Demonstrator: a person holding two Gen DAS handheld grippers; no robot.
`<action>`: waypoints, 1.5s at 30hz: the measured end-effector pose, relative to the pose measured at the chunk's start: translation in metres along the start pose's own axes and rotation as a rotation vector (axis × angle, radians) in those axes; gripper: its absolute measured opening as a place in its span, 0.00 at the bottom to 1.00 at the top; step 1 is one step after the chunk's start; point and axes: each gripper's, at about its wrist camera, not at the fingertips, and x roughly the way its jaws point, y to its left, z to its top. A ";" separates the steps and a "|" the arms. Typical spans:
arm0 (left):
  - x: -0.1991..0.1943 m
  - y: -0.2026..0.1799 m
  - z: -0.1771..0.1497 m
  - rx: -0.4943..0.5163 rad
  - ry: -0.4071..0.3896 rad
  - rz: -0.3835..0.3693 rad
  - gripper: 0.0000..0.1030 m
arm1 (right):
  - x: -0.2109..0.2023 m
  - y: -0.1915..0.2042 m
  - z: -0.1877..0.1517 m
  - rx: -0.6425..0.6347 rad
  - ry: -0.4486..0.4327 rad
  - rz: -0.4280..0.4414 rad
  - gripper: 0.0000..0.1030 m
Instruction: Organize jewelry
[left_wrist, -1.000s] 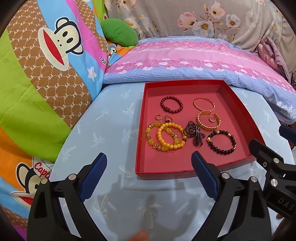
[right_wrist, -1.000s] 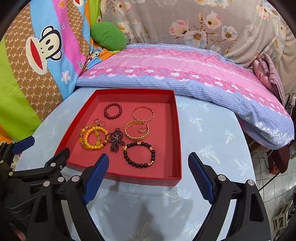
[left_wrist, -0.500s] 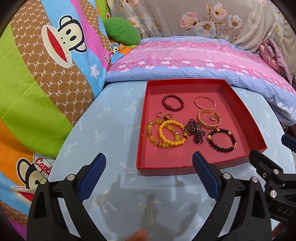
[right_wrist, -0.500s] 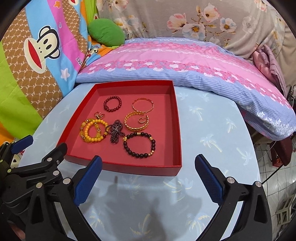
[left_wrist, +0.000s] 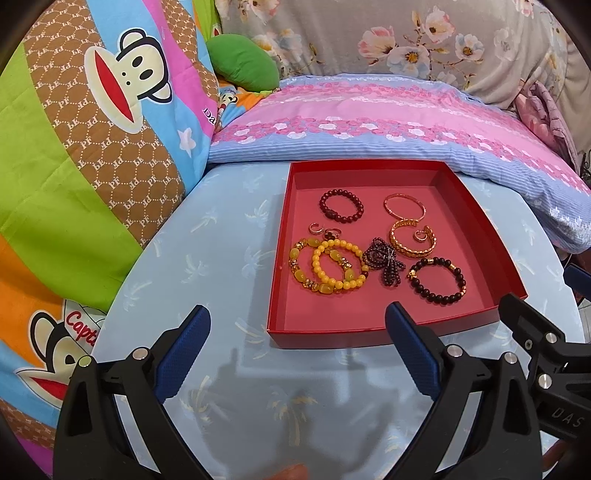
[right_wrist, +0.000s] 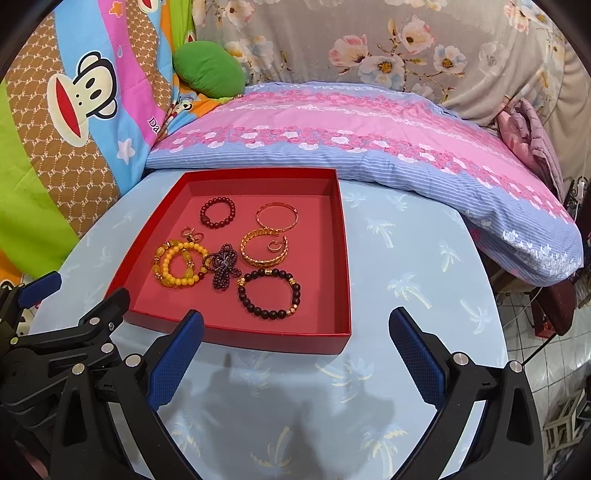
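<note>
A red tray (left_wrist: 373, 334) (right_wrist: 236, 338) sits on the round blue table and holds several pieces of jewelry: yellow bead bracelets (left_wrist: 327, 269) (right_wrist: 179, 264), a dark red bead bracelet (left_wrist: 341, 206) (right_wrist: 218, 212), a thin gold bangle (left_wrist: 404, 205) (right_wrist: 277, 216), a wide gold cuff (left_wrist: 413, 242) (right_wrist: 264, 249), a dark bead bracelet with gold beads (left_wrist: 437, 280) (right_wrist: 269, 293), and a knotted purple bead strand (left_wrist: 384, 264) (right_wrist: 221, 267). My left gripper (left_wrist: 297, 347) and right gripper (right_wrist: 295, 347) are both open and empty, in front of the tray's near edge.
The blue palm-print table (left_wrist: 221, 258) (right_wrist: 406, 266) is ringed by bedding: a cartoon monkey quilt (left_wrist: 92, 129) at left, a pink and blue pillow (left_wrist: 369, 122) (right_wrist: 351, 133) behind. The table's right edge drops to a tiled floor (right_wrist: 554, 369).
Both grippers have drawn back a little from the tray, so the tray sits farther off in both views. The jewelry has not moved and both grippers stay open.
</note>
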 end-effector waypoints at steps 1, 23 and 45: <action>0.000 0.000 0.000 -0.001 0.001 0.000 0.88 | 0.000 0.000 0.000 0.000 0.001 0.000 0.94; 0.002 0.003 -0.002 -0.014 0.015 -0.010 0.88 | 0.000 0.000 -0.001 0.000 0.004 -0.001 0.94; 0.001 0.002 -0.002 -0.013 0.014 0.007 0.88 | 0.000 -0.001 -0.002 -0.001 0.007 -0.001 0.94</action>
